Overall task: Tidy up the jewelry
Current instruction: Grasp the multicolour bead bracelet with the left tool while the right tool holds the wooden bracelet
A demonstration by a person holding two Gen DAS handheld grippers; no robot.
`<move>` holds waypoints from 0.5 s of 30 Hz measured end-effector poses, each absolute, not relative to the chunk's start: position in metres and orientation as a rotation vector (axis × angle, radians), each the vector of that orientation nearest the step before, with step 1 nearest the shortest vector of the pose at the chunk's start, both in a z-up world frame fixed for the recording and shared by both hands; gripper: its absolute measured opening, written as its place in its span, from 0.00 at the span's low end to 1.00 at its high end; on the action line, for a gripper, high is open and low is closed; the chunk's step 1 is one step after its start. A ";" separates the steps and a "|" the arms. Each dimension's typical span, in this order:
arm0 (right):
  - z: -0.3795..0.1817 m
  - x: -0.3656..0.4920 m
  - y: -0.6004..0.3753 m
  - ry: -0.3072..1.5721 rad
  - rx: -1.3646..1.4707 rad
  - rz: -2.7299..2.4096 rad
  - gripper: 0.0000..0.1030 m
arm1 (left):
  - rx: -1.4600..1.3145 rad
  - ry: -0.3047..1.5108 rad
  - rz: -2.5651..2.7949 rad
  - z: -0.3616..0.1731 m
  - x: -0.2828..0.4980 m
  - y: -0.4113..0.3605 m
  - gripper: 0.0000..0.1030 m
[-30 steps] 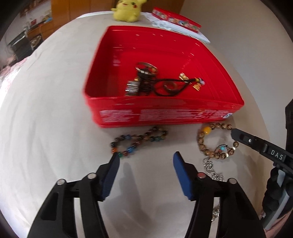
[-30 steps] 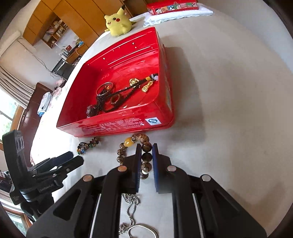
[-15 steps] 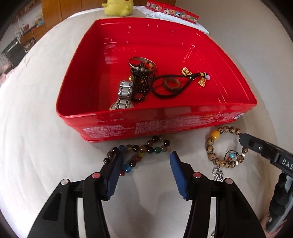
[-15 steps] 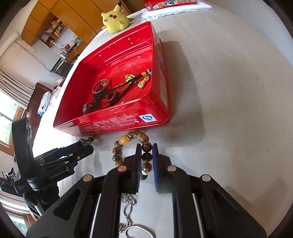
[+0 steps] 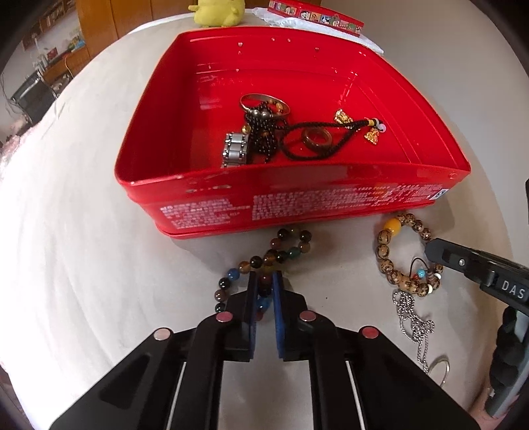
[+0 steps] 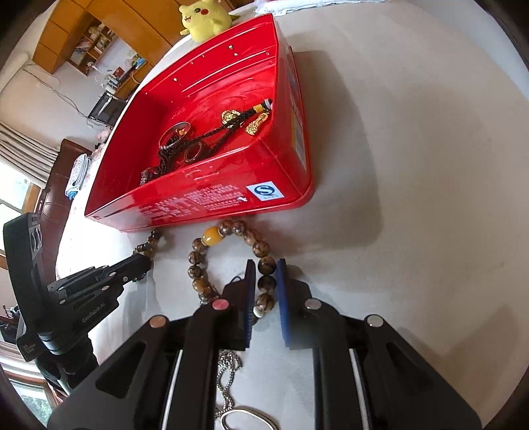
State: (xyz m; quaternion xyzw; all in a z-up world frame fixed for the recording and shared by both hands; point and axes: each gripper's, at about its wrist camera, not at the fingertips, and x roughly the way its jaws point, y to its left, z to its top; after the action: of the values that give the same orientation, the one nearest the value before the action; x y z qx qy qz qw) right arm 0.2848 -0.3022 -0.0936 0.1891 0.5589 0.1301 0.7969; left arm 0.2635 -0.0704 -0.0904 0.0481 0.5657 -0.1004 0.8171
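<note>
A red box (image 5: 330, 201) (image 6: 211, 198) on the table holds several pieces of jewelry (image 5: 264, 129). In front of it lie a multicoloured bead bracelet (image 5: 284, 244), a brown wooden bead bracelet with a yellow bead (image 5: 385, 258) (image 6: 231, 230), and a silver chain (image 5: 413, 321) (image 6: 228, 367). My left gripper (image 5: 264, 284) is shut on the multicoloured bracelet on the table. My right gripper (image 6: 266, 274) is shut on the wooden bracelet; it also shows in the left wrist view (image 5: 439, 251).
A yellow plush toy (image 5: 218, 13) (image 6: 203, 16) and a flat red tin on white cloth (image 5: 317, 18) sit beyond the box. The left gripper shows in the right wrist view (image 6: 142, 261). Shelves and furniture stand at far left.
My left gripper moved forward onto the multicoloured bracelet and went from wide open to shut on it. My right gripper stayed shut on the wooden bracelet.
</note>
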 end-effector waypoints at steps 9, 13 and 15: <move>-0.096 0.284 -0.293 1.177 0.352 0.262 0.10 | 0.193 1.159 -0.165 -0.091 0.258 -0.093 0.08; -0.089 0.280 -0.299 1.177 0.445 0.337 0.10 | 0.109 1.198 -0.176 -0.085 0.256 -0.080 0.07; -0.078 0.275 -0.302 1.146 0.449 0.346 0.10 | 0.077 1.211 -0.191 -0.082 0.252 -0.073 0.07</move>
State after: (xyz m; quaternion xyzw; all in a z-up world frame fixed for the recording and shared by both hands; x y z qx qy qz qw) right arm 0.2752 -0.3021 -0.0779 0.2097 0.5348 0.1615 0.8024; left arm 0.2516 -0.0730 -0.0822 0.0359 0.5682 -0.0894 0.8172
